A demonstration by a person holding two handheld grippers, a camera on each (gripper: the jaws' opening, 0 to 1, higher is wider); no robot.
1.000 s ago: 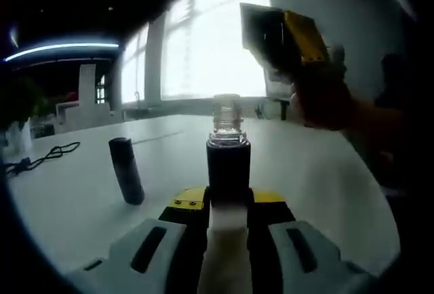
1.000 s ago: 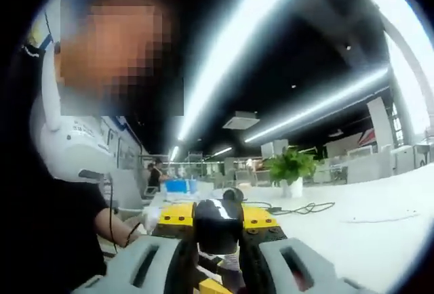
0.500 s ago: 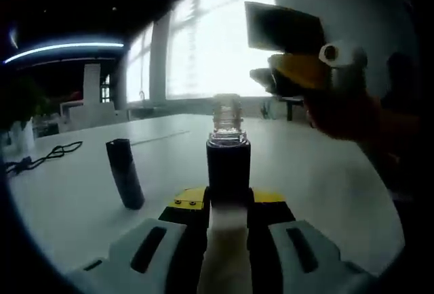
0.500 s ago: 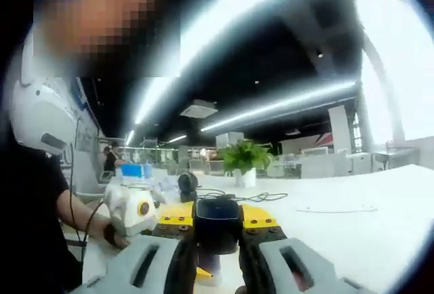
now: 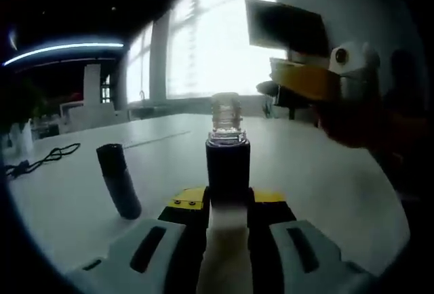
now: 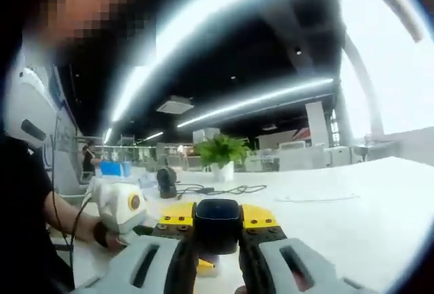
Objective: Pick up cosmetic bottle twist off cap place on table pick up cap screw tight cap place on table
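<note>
Above the white worktop (image 5: 325,185), the left gripper (image 5: 228,240) holds its jaws clamped on the dark cosmetic bottle (image 5: 227,165), upright with its clear threaded neck bare. A dark cylinder (image 5: 118,181) stands on the worktop nearby. The right gripper (image 6: 217,253) has its jaws clamped on the dark cap (image 6: 217,225).

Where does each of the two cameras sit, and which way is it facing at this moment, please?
Left gripper view: rides on the left gripper, looking along its jaws at the uncapped cosmetic bottle they clamp, toward bright windows; a dark cylinder stands on the white table; the right gripper enters at upper right.
Right gripper view: rides on the right gripper, looking along its jaws at the dark cap they clamp, toward a potted plant; the person's sleeve shows at left.
Shared: the table, and the left gripper.
</note>
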